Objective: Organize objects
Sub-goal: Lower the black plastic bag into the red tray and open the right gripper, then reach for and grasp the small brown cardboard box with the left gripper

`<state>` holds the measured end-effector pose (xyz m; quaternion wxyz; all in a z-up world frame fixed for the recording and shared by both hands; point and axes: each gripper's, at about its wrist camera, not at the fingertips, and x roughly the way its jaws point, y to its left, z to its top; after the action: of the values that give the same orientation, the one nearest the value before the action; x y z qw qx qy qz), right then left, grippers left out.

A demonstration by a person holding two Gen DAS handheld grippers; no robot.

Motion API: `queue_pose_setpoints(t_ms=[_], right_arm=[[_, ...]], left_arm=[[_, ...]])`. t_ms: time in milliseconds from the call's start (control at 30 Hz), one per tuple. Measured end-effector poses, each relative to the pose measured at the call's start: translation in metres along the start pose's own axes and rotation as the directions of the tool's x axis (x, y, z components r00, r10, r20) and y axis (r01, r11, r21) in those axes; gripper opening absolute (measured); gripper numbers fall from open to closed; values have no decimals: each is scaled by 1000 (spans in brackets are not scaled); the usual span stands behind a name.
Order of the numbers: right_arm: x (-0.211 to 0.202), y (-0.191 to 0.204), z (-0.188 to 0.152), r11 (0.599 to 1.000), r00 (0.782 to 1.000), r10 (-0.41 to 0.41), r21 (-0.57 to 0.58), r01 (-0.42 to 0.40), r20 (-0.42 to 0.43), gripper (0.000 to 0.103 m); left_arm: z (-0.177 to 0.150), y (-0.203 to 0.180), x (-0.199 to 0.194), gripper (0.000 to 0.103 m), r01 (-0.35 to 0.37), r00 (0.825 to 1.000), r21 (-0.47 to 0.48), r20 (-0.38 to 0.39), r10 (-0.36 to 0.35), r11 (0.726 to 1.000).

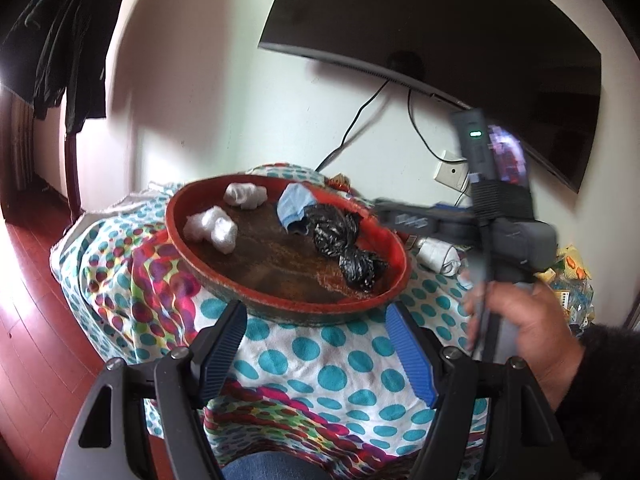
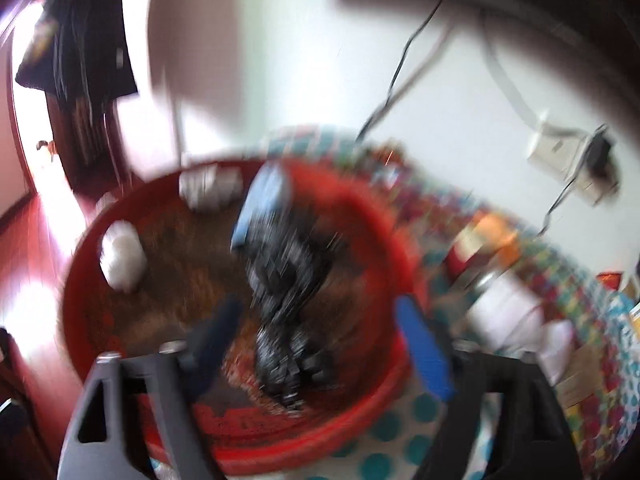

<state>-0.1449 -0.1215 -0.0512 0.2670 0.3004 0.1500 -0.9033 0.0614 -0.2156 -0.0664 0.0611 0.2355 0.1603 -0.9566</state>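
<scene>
Nearest to you in the left wrist view, your left claw [image 1: 316, 344] stands released, its two blue-padded fingers spread wide with nothing between them, hovering over the worktop, which is draped in a white cloth with teal dots and pink and red swirls [image 1: 320, 376]. Just past its fingertips sits a round, shallow red tray with a worn brown floor [image 1: 280, 300]. On the tray's near right lies a crumpled black plastic bundle [image 1: 360, 266], with a second black bundle [image 1: 334, 226] behind it, touching a folded pale blue cloth [image 1: 294, 202]. On the tray's left side are two white crumpled wads [image 1: 212, 228], one nearer and one farther back, apart from the dark bundles. To the right, your right hand [image 1: 520, 320] grips the handle of the other tool, blurred. In the right wrist view, heavily blurred, your right claw [image 2: 320, 332] is also released, fingers wide apart above the tray's near edge; the black bundles [image 2: 286, 288] lie on the tray floor between and beyond the fingers, with no pad pressing them. Beyond the tray, a white rolled item [image 1: 438, 254] rests on the cloth. Farthest off, a dark flat screen [image 1: 440, 28] hangs on the white wall with cables trailing below it.
</scene>
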Motion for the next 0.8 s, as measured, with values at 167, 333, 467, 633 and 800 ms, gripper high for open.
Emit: queue_pose_setpoints(t_ms=[167,333,467,633,800], right_arm=[[-40,-84,-5,978,967,-210,18,209,143,103],[-27,-244,-63,885,924,-380,276,376,-41,103],[-30,-342,-115,740,868,-464,462,489,-175,103],[-41,-407,-155,567,898,-384,714,412,-213,103],[-30,-415,-163,518,903,-334,748,415,-270,103]], left_arm=[[-10,-7,10,74,-8,999,37,-45,10,999],[-22,-26,24,74,3,997,125,-83,7,992],[-27,-55,44,74,32,990,209,-140,-2,977],[-11,-122,71,74,134,980,277,-180,-86,951],[15,-220,123,74,324,932,320,-268,-243,890]])
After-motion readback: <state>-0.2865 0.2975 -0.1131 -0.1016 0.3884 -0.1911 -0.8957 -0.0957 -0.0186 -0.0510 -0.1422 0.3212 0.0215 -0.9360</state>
